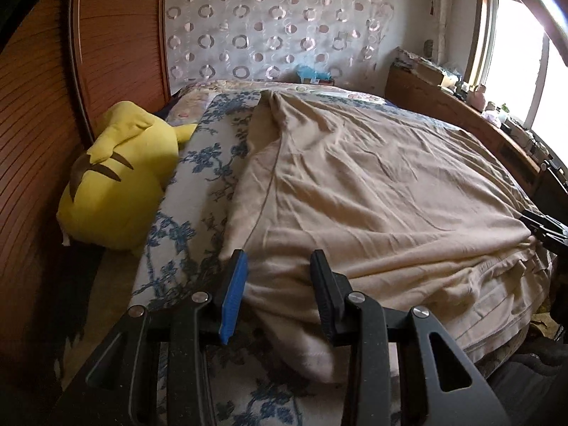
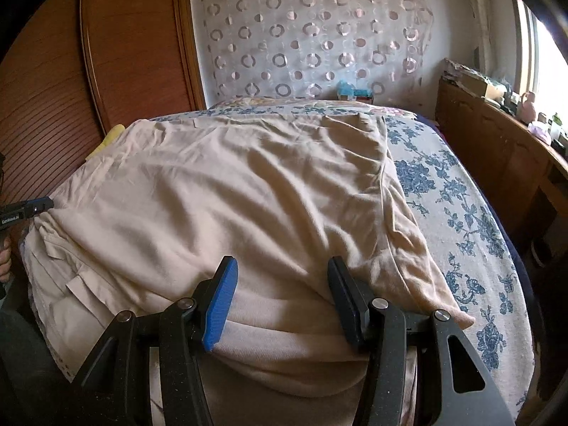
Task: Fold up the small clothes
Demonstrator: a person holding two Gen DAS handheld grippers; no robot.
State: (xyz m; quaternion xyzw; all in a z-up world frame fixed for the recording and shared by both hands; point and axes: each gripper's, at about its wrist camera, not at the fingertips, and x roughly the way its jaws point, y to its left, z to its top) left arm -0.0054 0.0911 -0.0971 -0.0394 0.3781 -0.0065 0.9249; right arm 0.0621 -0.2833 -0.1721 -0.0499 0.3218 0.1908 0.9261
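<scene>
Left gripper (image 1: 280,266) and right gripper (image 2: 284,277) both half open, beige cloth bunched between the jaws; whether the pads pinch it, can't tell. Beige garment (image 1: 372,184) spreads on the bed (image 2: 461,191), stretching away from both grippers, near edge hanging toward them.
</scene>
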